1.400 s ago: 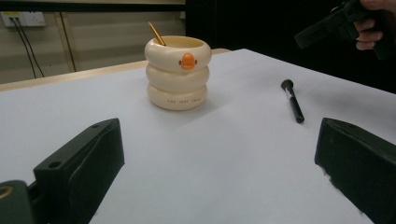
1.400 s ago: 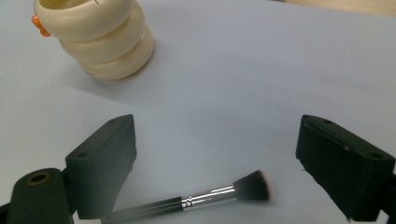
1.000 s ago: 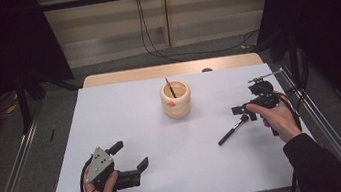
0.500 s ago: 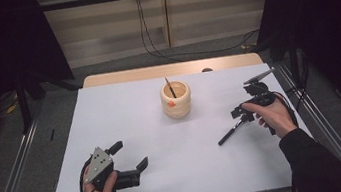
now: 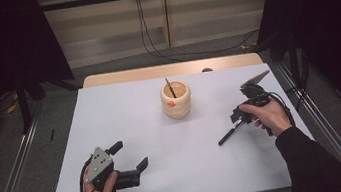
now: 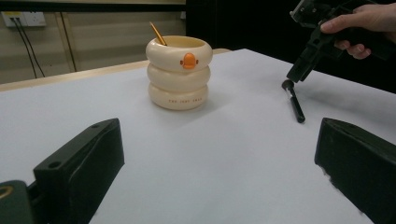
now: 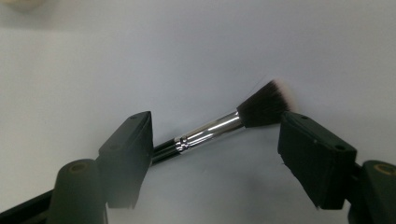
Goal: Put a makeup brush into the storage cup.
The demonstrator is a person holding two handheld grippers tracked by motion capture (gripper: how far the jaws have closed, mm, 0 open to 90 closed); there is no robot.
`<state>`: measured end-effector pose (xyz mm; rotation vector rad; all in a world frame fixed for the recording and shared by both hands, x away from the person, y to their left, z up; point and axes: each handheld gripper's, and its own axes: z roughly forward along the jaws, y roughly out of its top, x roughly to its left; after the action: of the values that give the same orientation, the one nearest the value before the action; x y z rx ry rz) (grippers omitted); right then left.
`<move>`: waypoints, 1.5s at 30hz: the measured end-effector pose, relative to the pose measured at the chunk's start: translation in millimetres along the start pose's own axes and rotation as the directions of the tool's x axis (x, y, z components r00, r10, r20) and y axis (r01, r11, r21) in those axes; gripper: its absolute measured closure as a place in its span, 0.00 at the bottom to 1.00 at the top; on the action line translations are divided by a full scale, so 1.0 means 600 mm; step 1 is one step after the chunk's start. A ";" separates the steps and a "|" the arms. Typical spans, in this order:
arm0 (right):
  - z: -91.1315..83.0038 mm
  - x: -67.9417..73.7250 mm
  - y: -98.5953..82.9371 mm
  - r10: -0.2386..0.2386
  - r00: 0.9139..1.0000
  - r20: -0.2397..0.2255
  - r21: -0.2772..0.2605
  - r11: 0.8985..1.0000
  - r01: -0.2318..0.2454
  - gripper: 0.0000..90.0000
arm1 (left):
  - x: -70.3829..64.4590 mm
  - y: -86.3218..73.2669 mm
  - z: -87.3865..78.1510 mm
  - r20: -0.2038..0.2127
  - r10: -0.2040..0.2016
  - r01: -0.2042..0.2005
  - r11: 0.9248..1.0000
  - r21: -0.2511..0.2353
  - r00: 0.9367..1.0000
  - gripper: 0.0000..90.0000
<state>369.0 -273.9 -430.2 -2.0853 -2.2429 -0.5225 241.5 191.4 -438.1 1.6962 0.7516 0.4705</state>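
A black makeup brush [image 5: 229, 133] with a silver ferrule lies on the white table [image 5: 110, 114] at the right. My right gripper [image 5: 238, 116] tilts down over its bristle end and is open; the brush [image 7: 219, 126] lies across the gap between the jaws [image 7: 217, 140]. A cream ringed cup [image 5: 176, 100] with an orange duck mark stands at the middle back, and a thin stick [image 5: 170, 87] leans in it. My left gripper [image 5: 130, 154] rests low at the front left, open and holding nothing. It faces the cup [image 6: 179, 74], the brush [image 6: 294, 102] and the right gripper [image 6: 303, 65].
A strip of bare wood [image 5: 170, 70] shows at the table's far edge. Metal rails [image 5: 13, 173] run along the floor on both sides, and cables [image 5: 149, 33] trail behind the table. White surface lies open between the cup and my left gripper.
My right gripper has tipped further downward and edged slightly back over the brush's bristle end. The brush, the cup and my left gripper have not moved.
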 end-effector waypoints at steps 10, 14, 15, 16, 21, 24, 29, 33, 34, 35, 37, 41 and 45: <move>0.012 0.000 -0.002 0.025 0.999 0.022 0.039 0.999 -0.026 0.38 | 0.000 0.000 0.000 0.000 0.000 0.000 1.000 0.000 1.000 0.01; 0.020 -0.002 -0.006 0.043 0.999 0.021 0.048 0.998 -0.044 0.38 | 0.000 0.000 0.000 0.000 0.000 0.000 1.000 -0.002 1.000 0.01; 0.023 -0.003 -0.007 0.043 0.999 0.013 0.044 0.998 -0.044 0.38 | 0.001 0.000 0.000 -0.001 0.002 -0.002 1.000 0.001 1.000 0.01; 0.025 -0.003 -0.008 0.038 0.999 0.016 0.048 0.998 -0.038 0.38 | 0.001 0.000 0.000 -0.001 0.003 -0.003 1.000 0.001 1.000 0.01; 0.030 -0.003 -0.006 0.053 0.998 0.034 0.066 0.996 -0.055 0.40 | 0.000 0.000 0.000 0.000 0.001 -0.001 1.000 0.000 1.000 0.01; 0.034 -0.002 -0.004 0.043 0.998 0.036 0.063 0.997 -0.045 0.40 | 0.001 0.000 0.000 0.000 0.003 -0.003 1.000 0.001 1.000 0.01; 0.034 0.001 -0.002 0.055 0.998 0.034 0.066 0.996 -0.057 0.40 | 0.000 0.000 0.000 0.003 0.001 -0.001 1.000 0.000 1.000 0.01; 0.036 0.001 0.000 0.051 0.998 0.040 0.067 0.996 -0.054 0.41 | 0.001 0.000 0.000 0.003 0.004 -0.004 1.000 0.000 1.000 0.01; 0.036 -0.001 0.000 0.053 0.998 0.034 0.063 0.996 -0.055 0.41 | 0.001 0.000 0.000 0.001 0.002 -0.002 1.000 0.001 1.000 0.01; 0.036 0.001 0.001 0.064 0.997 0.036 0.067 0.996 -0.066 0.42 | 0.001 0.000 0.001 0.006 0.003 -0.003 1.000 -0.002 1.000 0.01; 0.036 -0.001 0.002 0.061 0.997 0.037 0.068 0.996 -0.064 0.43 | 0.001 0.000 0.000 0.002 0.004 -0.004 1.000 0.000 1.000 0.01; 0.035 -0.001 0.004 0.058 0.998 0.037 0.066 0.996 -0.060 0.48 | 0.001 0.000 0.000 0.001 0.004 -0.004 1.000 0.003 1.000 0.01; 0.035 0.001 0.004 0.044 0.996 0.074 0.072 0.996 -0.049 0.61 | 0.001 0.000 0.000 0.002 0.003 -0.003 1.000 -0.001 1.000 0.01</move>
<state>375.6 -267.9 -449.1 -2.1482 -2.2083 -0.3618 241.8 191.9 -438.1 1.6968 0.7479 0.4710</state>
